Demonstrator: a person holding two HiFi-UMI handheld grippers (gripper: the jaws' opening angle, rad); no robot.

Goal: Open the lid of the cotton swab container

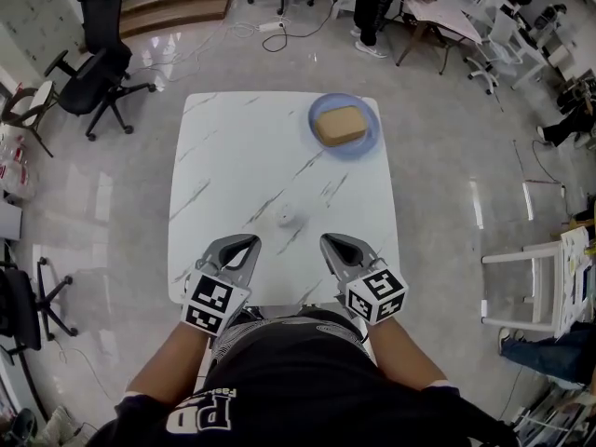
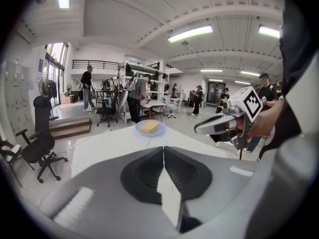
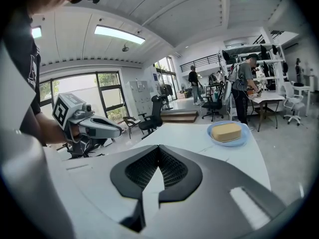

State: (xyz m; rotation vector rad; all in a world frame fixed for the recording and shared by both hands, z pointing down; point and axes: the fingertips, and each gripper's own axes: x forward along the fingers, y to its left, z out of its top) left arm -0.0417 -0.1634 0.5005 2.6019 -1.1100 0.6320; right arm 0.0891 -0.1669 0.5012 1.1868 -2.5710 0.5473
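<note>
**Reach first, then open**

Find the small pale container [image 1: 288,218] near the centre of the table [image 1: 233,138], at 1 o'clock from the left gripper [image 1: 250,242] and 11 o'clock from the right gripper [image 1: 328,241]. Unclench both empty grippers; pin the base with 1, lift the lid gently with the other.

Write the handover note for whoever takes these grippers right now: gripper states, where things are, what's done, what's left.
Left gripper: shut, empty, over the table's near edge.
Right gripper: shut, empty, beside the left one, apart from it.
Tan box: probably the swab container. It sits on the blue plate at the table's far right corner, with no gripper near it. Its lid looks closed.
Small pale thing: mid-table, too small to identify.
Done: nothing that shows.
Left: reach the box, steady it, open the lid.
</note>
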